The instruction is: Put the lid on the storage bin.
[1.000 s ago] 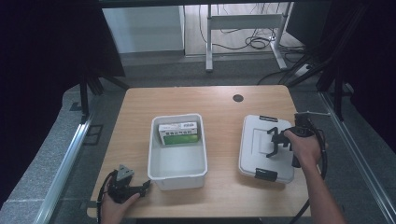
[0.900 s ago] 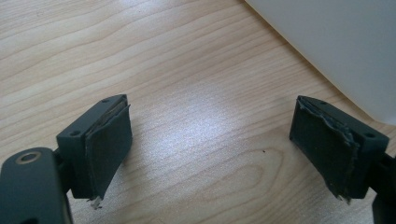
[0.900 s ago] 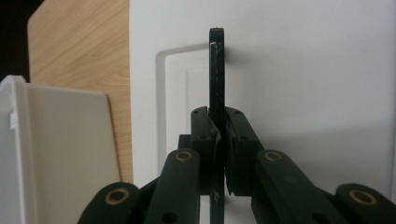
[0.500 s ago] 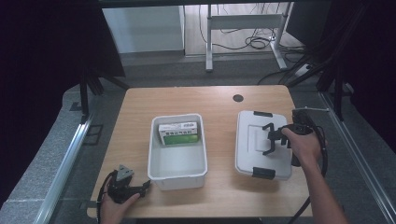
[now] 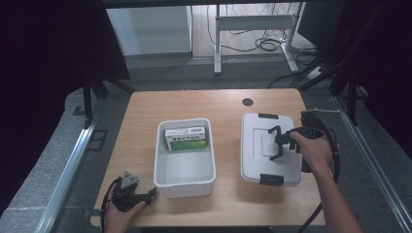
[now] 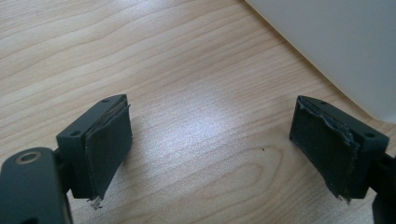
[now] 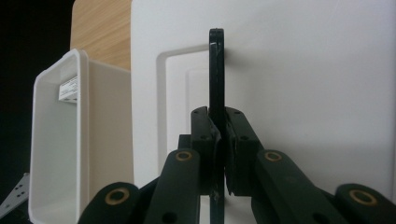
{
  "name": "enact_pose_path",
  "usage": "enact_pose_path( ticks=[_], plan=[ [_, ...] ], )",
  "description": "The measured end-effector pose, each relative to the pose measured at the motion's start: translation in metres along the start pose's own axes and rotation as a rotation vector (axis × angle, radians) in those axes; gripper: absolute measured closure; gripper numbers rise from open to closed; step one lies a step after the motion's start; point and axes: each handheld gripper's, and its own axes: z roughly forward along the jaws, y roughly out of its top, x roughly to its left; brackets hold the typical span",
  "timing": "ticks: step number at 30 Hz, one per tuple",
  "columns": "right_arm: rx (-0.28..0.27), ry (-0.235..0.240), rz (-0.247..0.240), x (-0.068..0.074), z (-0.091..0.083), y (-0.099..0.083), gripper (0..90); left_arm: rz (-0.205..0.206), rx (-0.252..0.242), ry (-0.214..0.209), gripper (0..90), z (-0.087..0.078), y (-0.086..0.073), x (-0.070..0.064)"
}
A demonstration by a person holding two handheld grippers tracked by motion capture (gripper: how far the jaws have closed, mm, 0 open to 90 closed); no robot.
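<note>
Jaws of the right gripper (image 7: 218, 154) pinch the upright black handle (image 7: 216, 74) of the white lid (image 5: 269, 148), which lies on the table (image 5: 145, 111) right of the bin (image 5: 184, 151), while the left gripper (image 6: 210, 149) rests with jaws apart over bare wood near the bin.

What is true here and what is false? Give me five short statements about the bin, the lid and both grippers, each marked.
1. The right gripper is clamped on the black handle of the white lid. True.
2. The left gripper holds the green box. False: its jaws stand open over bare table.
3. The green box lies inside the white bin. True.
4. The lid sits on the bin. False: it lies on the table beside it.
5. The left gripper rests near the table's front edge. True.
</note>
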Motion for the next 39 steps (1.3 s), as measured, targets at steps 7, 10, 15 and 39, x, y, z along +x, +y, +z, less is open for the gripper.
enact_pose_path(
  ticks=[7, 10, 15, 39],
  plan=[
    [-0.007, 0.011, -0.024, 0.011, -0.005, 0.0, 83.8, 0.0, 0.0, -0.001, 12.9, 0.0, 0.0, 0.0],
    [-0.005, 0.016, -0.031, 0.016, -0.008, -0.001, 83.8, 0.0, 0.0, -0.001, 13.0, 0.0, 0.0, 0.0],
    [-0.004, 0.028, -0.04, 0.021, -0.011, -0.001, 83.7, -0.002, -0.002, -0.001, 13.0, 0.0, 0.0, 0.0],
    [0.007, 0.1, -0.075, 0.055, -0.019, -0.003, 83.7, 0.001, -0.001, -0.002, 12.9, 0.0, 0.0, 0.0]
  ],
)
